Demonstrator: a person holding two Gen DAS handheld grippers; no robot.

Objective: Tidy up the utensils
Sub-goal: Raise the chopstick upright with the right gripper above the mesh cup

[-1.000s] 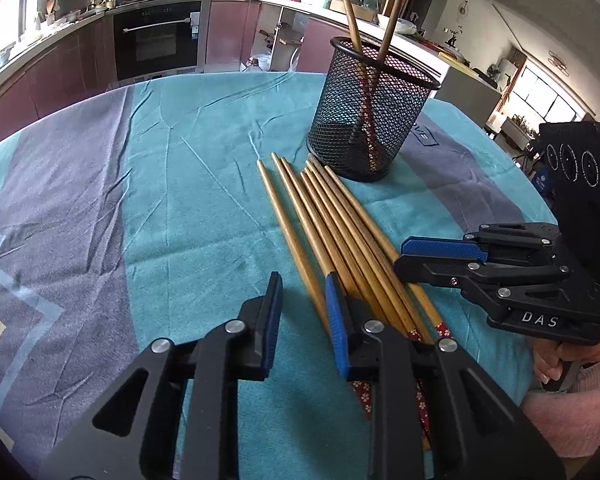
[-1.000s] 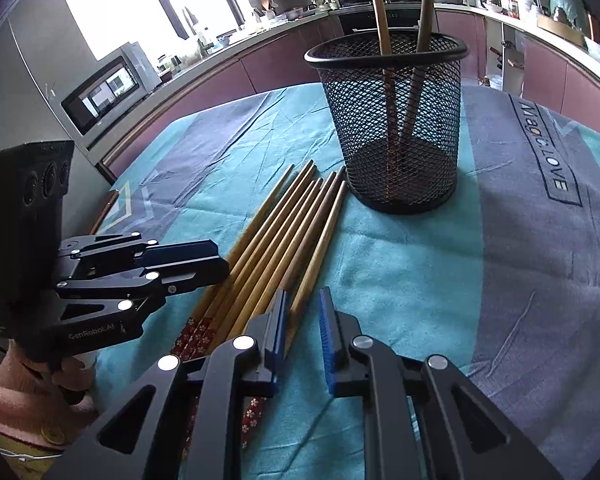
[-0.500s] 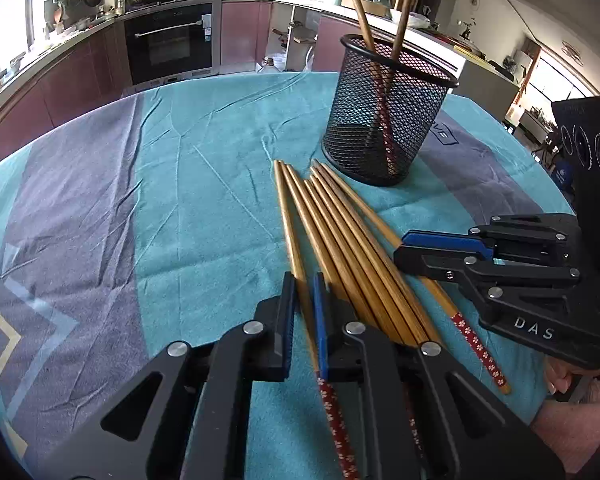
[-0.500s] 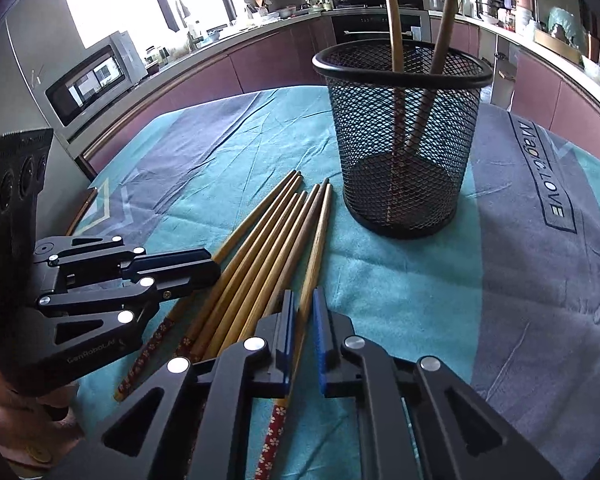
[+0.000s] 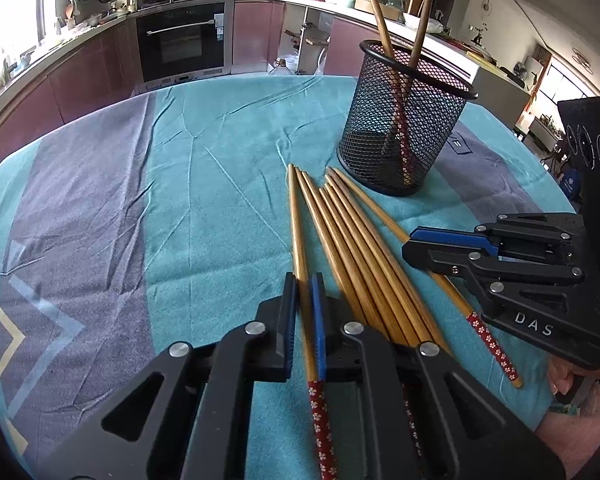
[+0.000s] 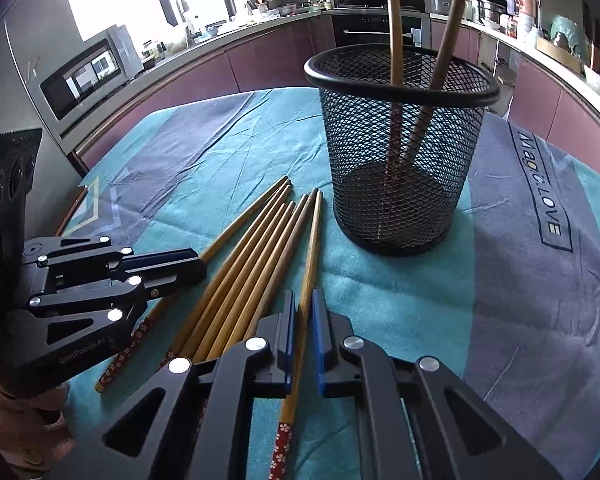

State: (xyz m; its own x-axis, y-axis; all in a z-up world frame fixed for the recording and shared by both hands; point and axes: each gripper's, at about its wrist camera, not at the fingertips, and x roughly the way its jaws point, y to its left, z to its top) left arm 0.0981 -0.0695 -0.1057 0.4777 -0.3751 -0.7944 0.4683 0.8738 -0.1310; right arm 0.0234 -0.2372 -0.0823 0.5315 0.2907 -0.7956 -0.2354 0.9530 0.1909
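Nearest, the left gripper (image 5: pixel 305 300) is clamped on the leftmost bamboo chopstick (image 5: pixel 298 236), while the right gripper (image 6: pixel 301 312) pinches the rightmost bamboo chopstick (image 6: pixel 310 256) of the same row. Between them the loose bamboo chopsticks (image 5: pixel 352 248) lie side by side on the teal tablecloth (image 5: pixel 228 152). Farther off, the black mesh holder (image 6: pixel 400 152) stands upright with two sticks inside. Each stick should probably lift straight, then tip thin end up, to clear the rim.
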